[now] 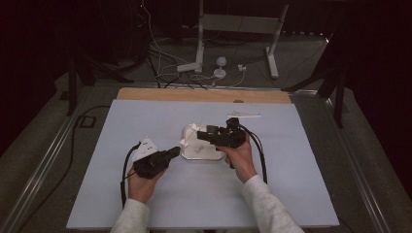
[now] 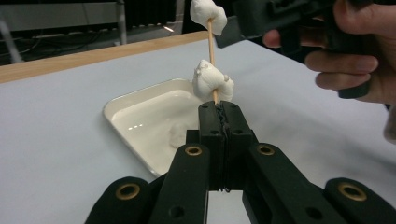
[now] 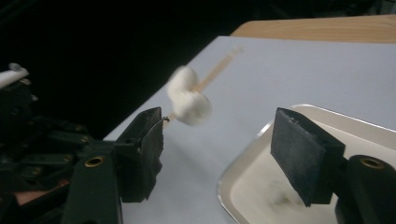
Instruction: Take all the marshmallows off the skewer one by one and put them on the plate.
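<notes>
the left tongs [image 2: 219,112] are closed tight on the lower end of a wooden skewer [image 2: 211,39], which stands up over the white tray [image 2: 140,112] on the tabletop [image 1: 204,199] and carries two marshmallows [image 2: 212,81]. the right tongs [image 3: 217,140] stand open with nothing between them, just beside the skewer. for a good next step, keep the skewer steady and upright, and bring each new piece straight onto the tip.

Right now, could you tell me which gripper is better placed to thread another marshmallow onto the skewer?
Probably the right gripper: its jaws are open and empty beside the tray, while the left gripper is shut on the skewer.
</notes>
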